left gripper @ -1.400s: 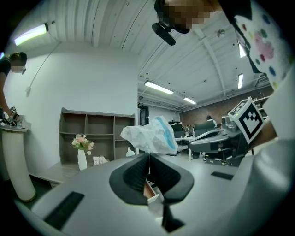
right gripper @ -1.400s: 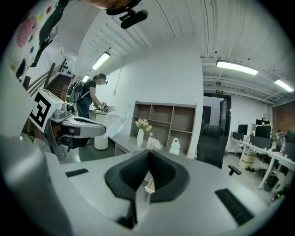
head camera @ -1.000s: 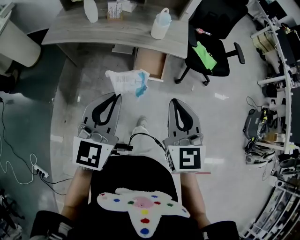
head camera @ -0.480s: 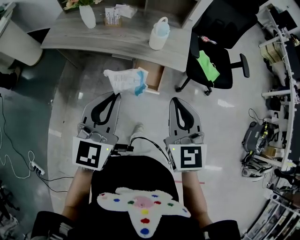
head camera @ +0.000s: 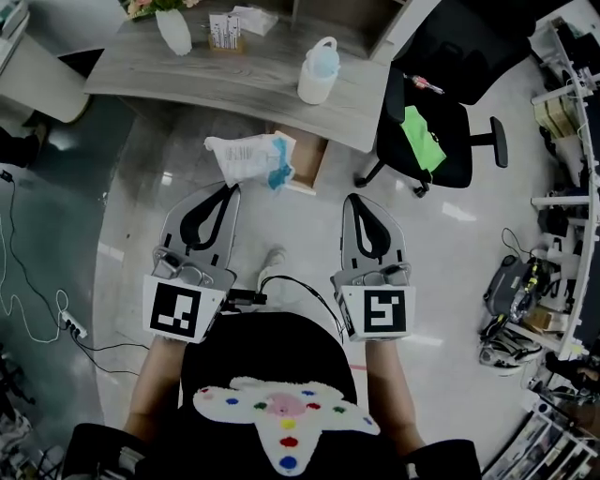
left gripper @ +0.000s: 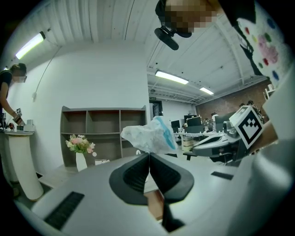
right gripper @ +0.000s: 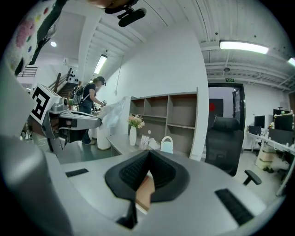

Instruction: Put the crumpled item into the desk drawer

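The crumpled item [head camera: 248, 159] is a white plastic wrapper with a blue patch. It hangs from the tips of my left gripper [head camera: 231, 188], which is shut on its lower edge. In the left gripper view the crumpled item [left gripper: 150, 135] stands just above the closed jaws of the left gripper [left gripper: 149, 155]. The open wooden desk drawer [head camera: 307, 157] juts out from under the grey desk [head camera: 234, 75], just right of the wrapper. My right gripper [head camera: 352, 199] is shut with nothing in it, and in its own view the right gripper [right gripper: 148, 152] shows closed jaws.
On the desk stand a white jug [head camera: 317, 70], a vase of flowers [head camera: 172, 26] and a small card holder [head camera: 223, 28]. A black office chair [head camera: 431, 131] with a green cloth sits right of the drawer. Cables [head camera: 37, 309] lie on the floor at the left.
The desk and drawer have drawn slightly nearer in the head view. Both grippers keep their pose, and the left one still holds the wrapper.
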### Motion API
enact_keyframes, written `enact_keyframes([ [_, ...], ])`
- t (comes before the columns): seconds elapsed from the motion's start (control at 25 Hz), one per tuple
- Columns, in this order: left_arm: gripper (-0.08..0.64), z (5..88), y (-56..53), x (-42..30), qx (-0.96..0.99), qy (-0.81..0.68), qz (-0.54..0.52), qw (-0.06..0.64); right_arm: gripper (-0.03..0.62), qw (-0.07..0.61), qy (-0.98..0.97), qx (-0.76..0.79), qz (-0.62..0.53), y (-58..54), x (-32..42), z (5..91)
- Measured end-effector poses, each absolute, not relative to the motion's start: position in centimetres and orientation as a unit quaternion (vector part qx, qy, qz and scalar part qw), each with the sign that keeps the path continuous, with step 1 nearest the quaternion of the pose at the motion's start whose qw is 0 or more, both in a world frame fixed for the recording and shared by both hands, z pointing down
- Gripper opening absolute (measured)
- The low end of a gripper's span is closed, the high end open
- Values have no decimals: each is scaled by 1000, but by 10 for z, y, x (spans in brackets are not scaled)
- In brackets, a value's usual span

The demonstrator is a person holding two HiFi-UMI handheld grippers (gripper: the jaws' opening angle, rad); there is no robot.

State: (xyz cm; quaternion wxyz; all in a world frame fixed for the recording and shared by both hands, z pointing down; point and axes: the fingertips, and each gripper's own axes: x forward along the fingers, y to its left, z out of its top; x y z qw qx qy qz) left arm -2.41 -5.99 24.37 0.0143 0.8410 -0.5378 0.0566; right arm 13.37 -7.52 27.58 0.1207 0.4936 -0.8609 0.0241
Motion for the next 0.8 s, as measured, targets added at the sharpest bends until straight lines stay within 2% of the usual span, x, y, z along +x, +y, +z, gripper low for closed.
enact_keyframes([
  [0.28,15,245,-56,-27,836,-545,67,15,5,141,-857,494,42,-74,138,289],
  [0.48,15,245,-68,-34,839,-539,68,18,5,114,-859,497,42,-85,126,285],
  [0.8,15,239,-75,-30,854,-516,56,13,5,111,-849,515,32,-86,126,272],
])
